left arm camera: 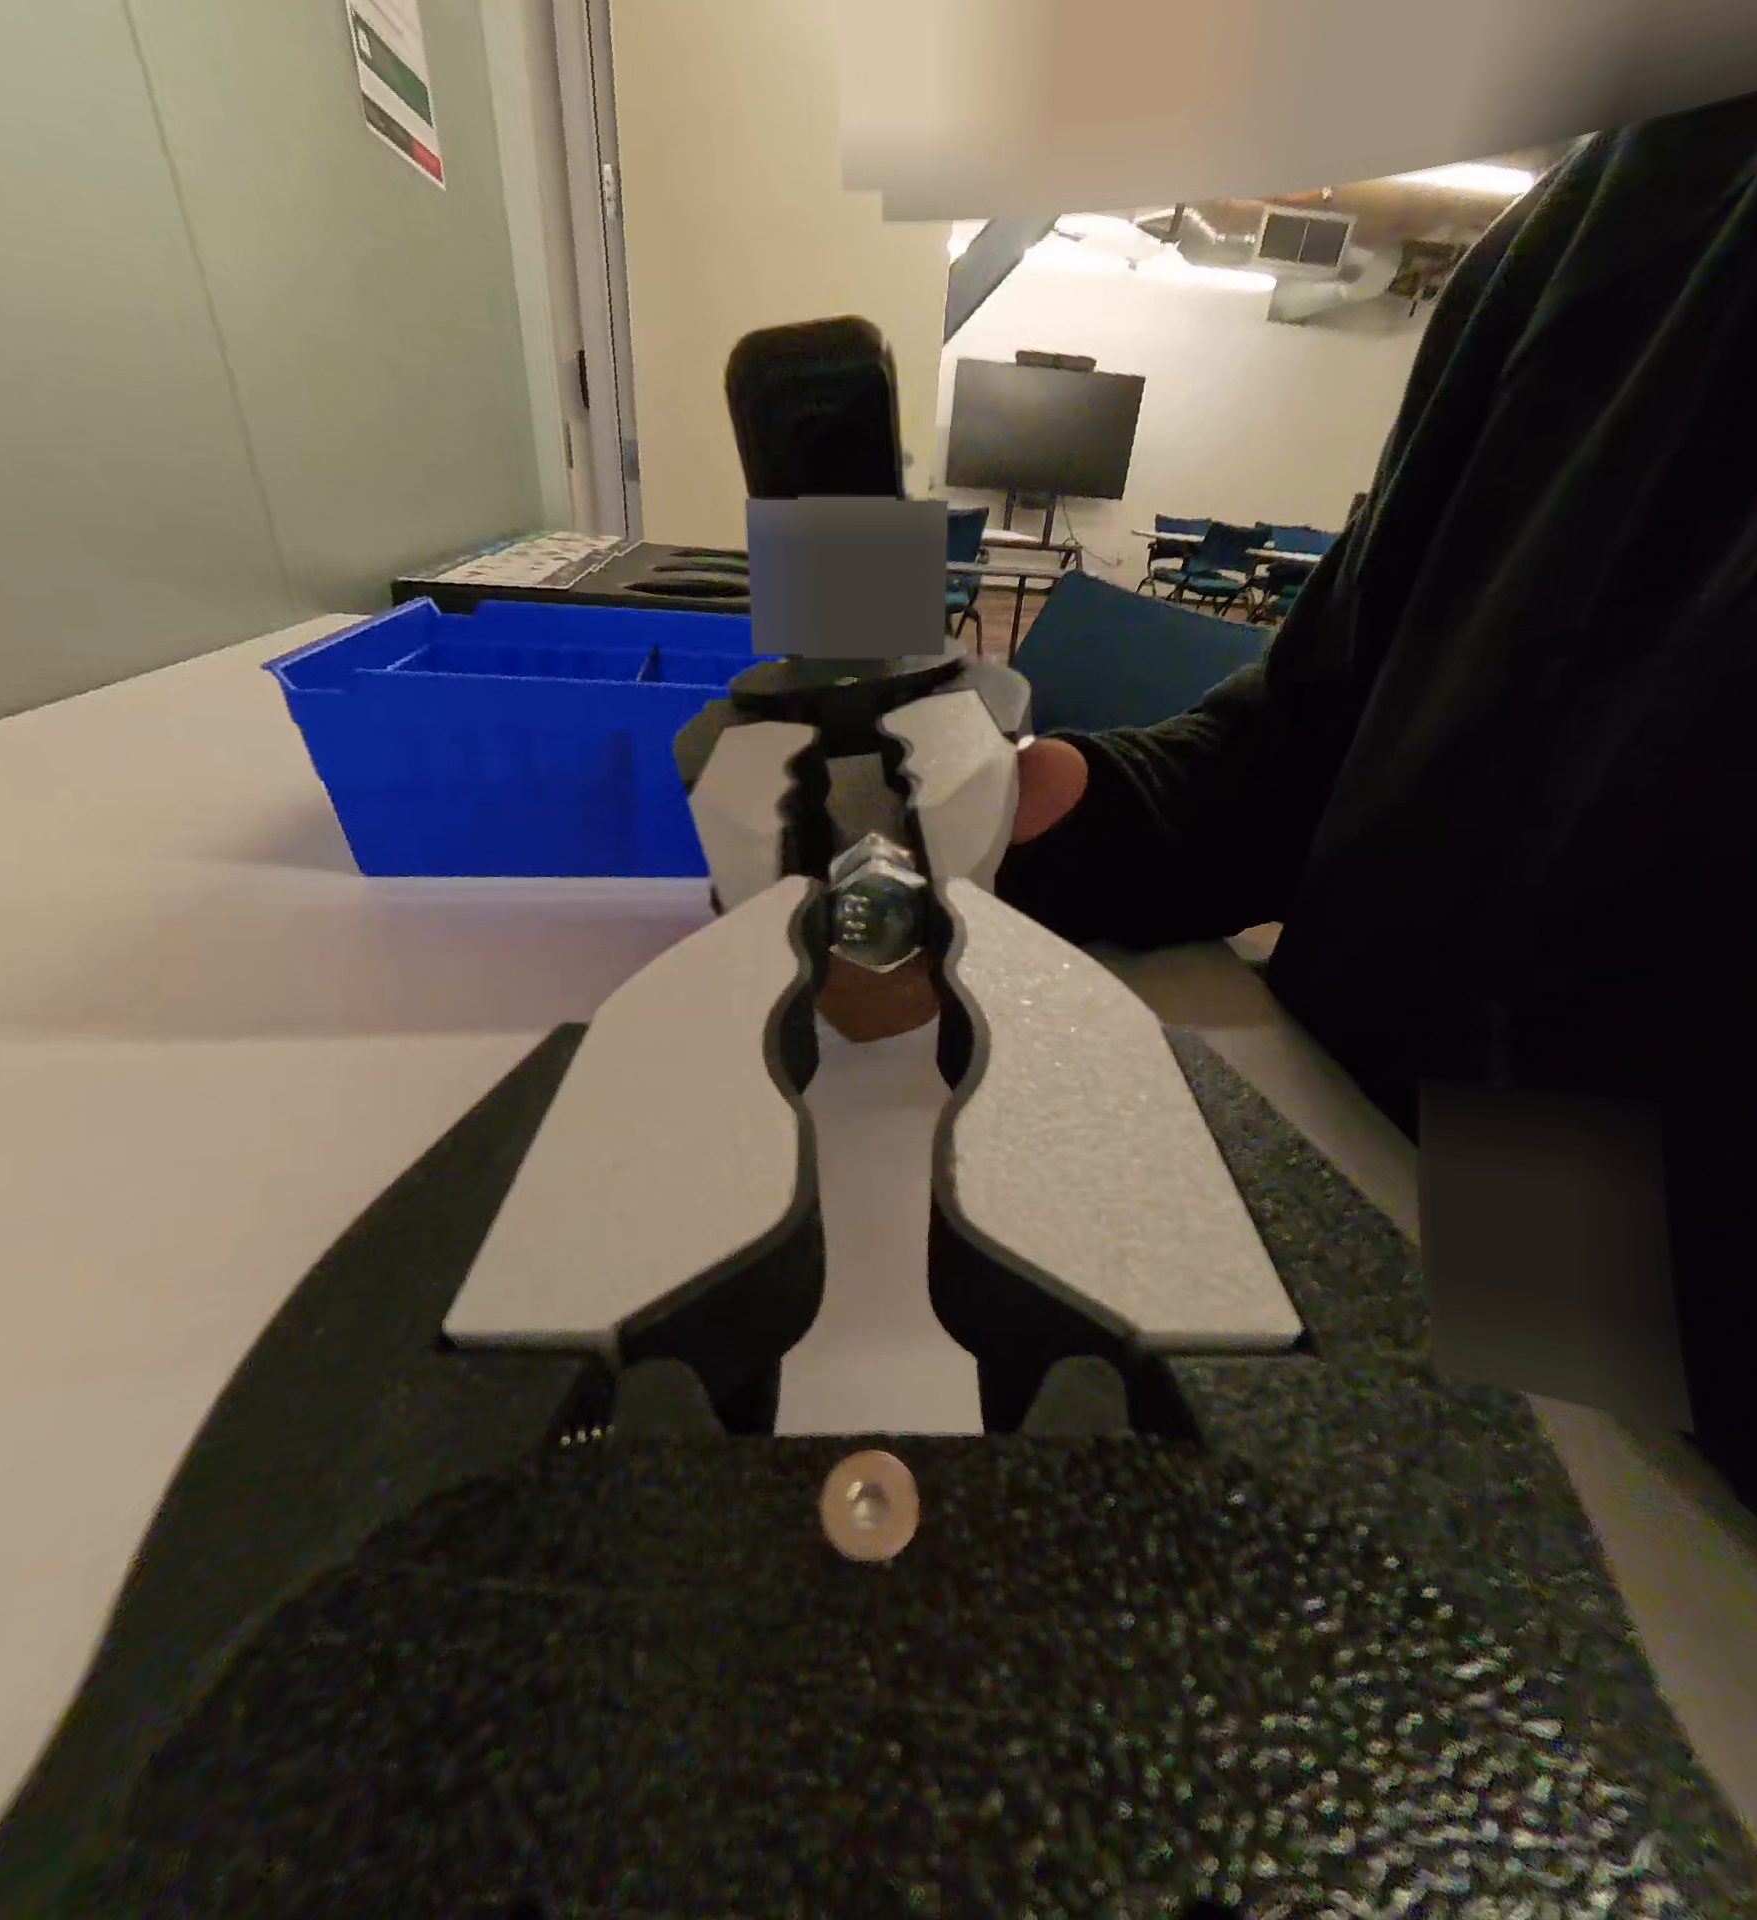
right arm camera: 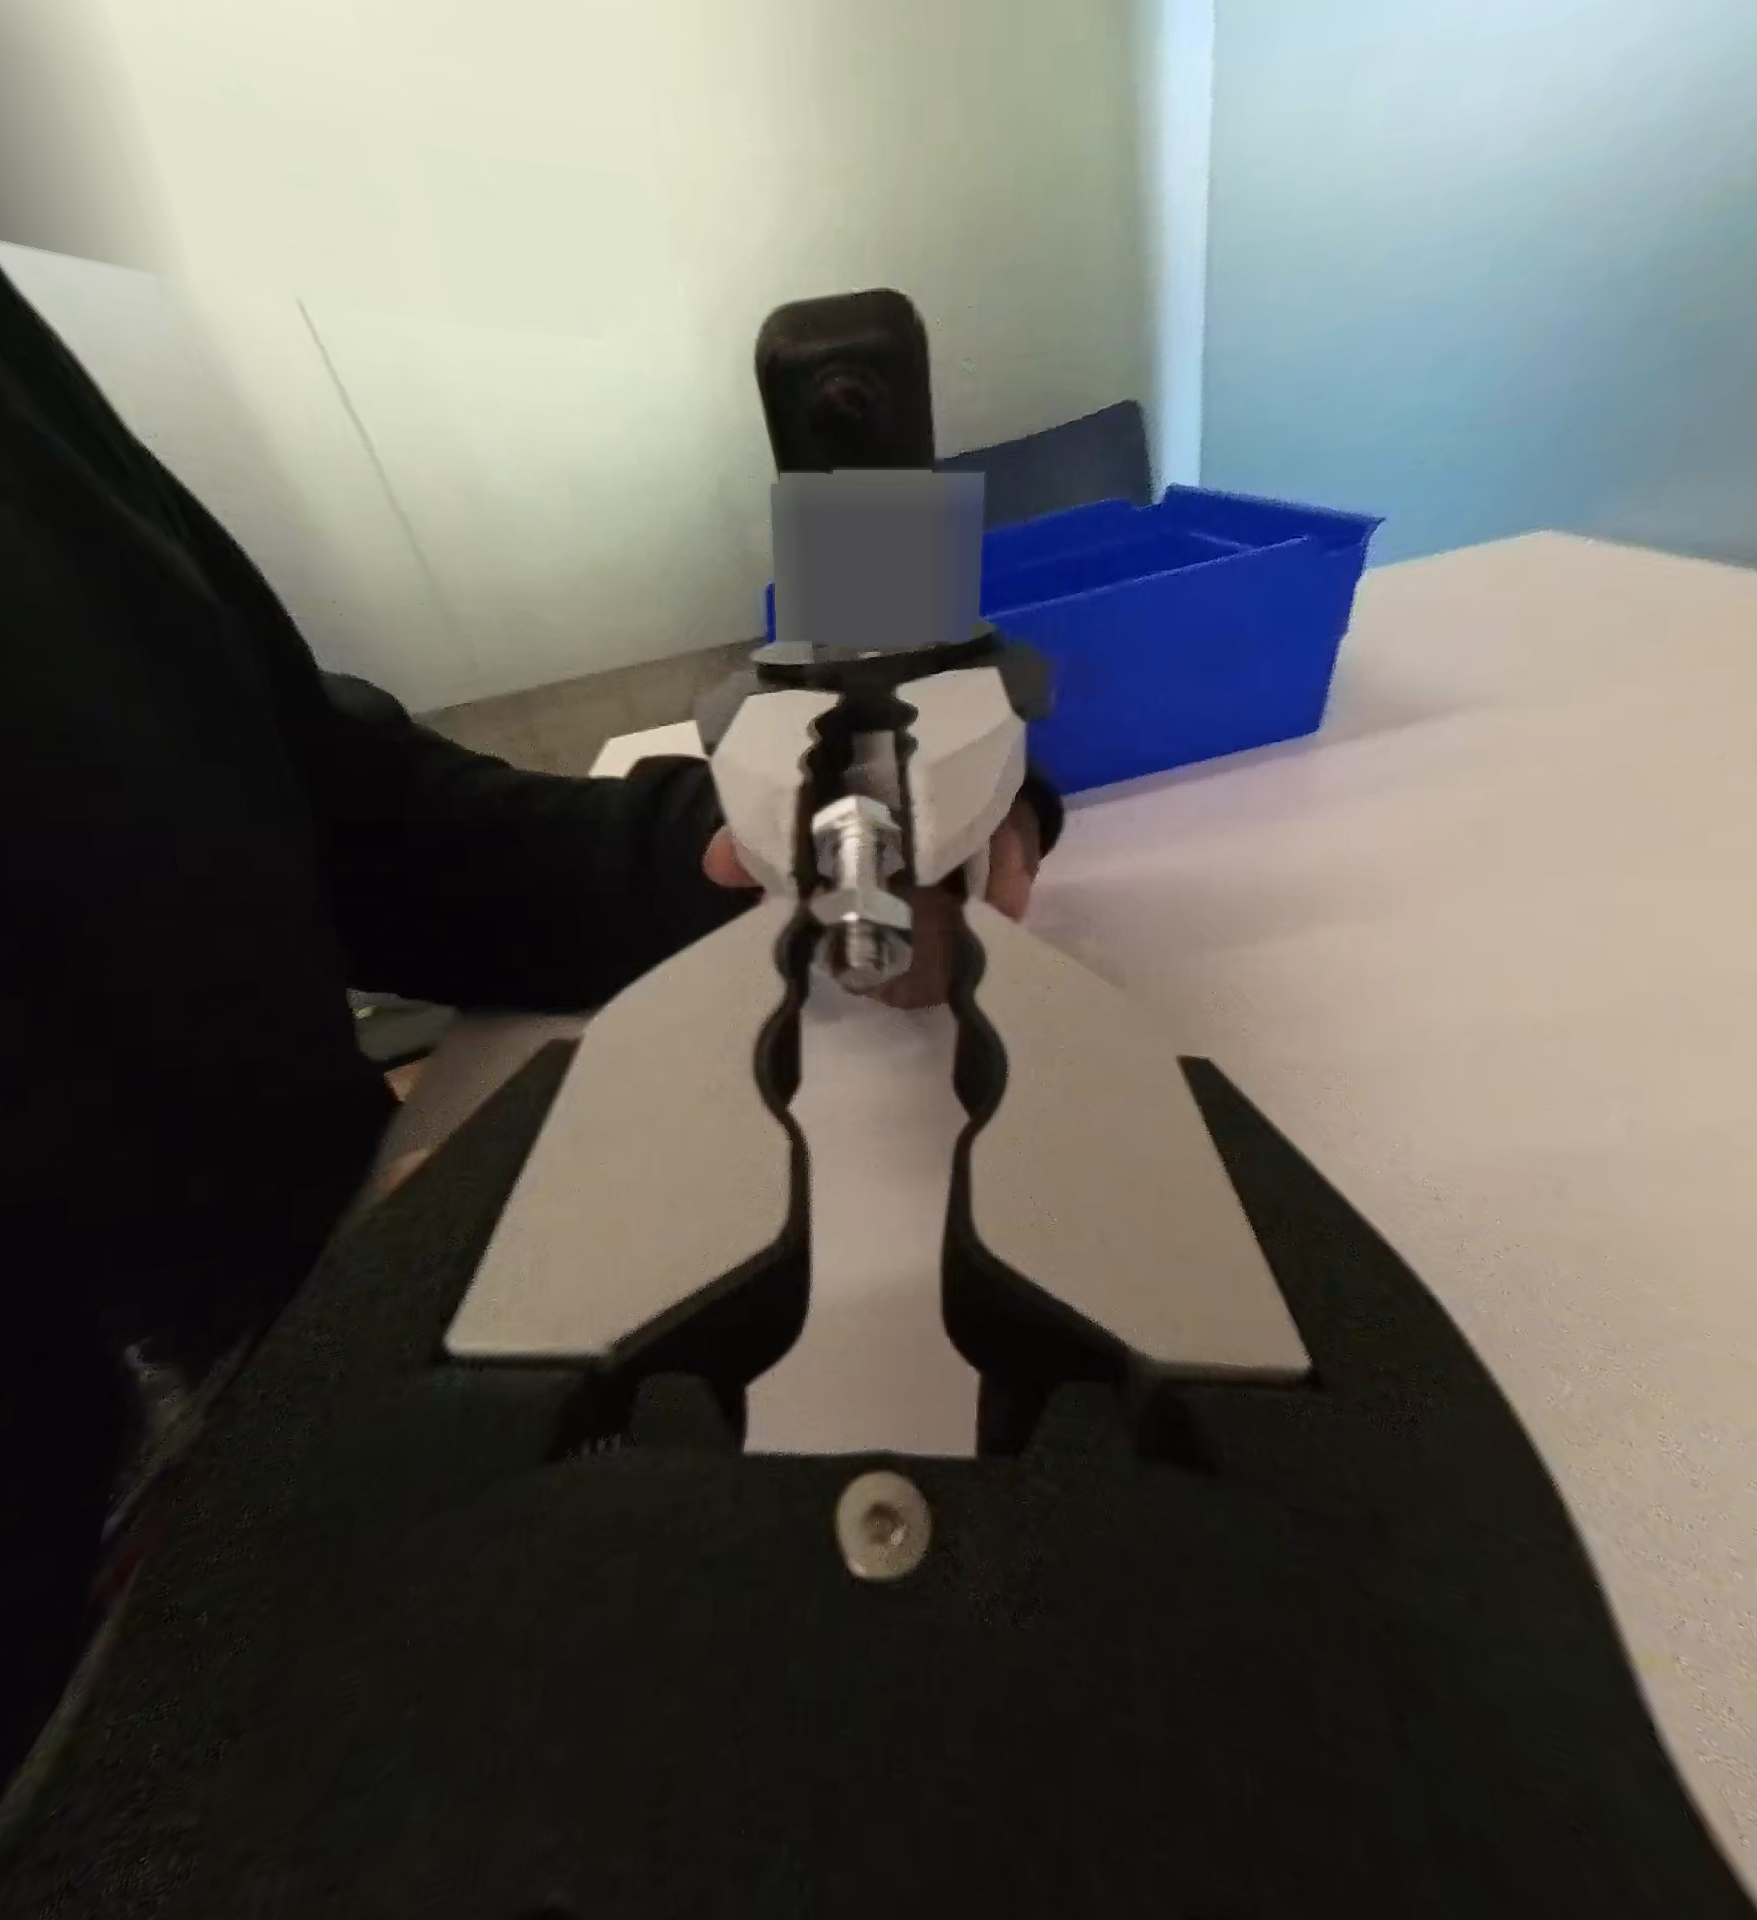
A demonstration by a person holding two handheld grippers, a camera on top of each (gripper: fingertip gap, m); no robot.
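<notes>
Left wrist view, bolt (left arm camera: 872, 920) head in left gripper (left arm camera: 872, 935)

Left wrist view: the 12 o'clock path is blocked by the right gripper (left arm camera: 858, 821), which meets the left gripper (left arm camera: 869, 935) tip to tip around a bolt (left arm camera: 869, 920). A blue bin (left arm camera: 500, 769) stands on the table (left arm camera: 178, 1039) at 10 o'clock. A black sleeve (left arm camera: 1165, 831) and torso (left arm camera: 1580, 623) close off 1 to 4 o'clock. Open table surface lies from 7 to 9 o'clock.

Right wrist view: the torso fills 8 to 10 o'clock and the bin sits at 1 o'clock. Open table surface runs from 2 to 4 o'clock.
</notes>
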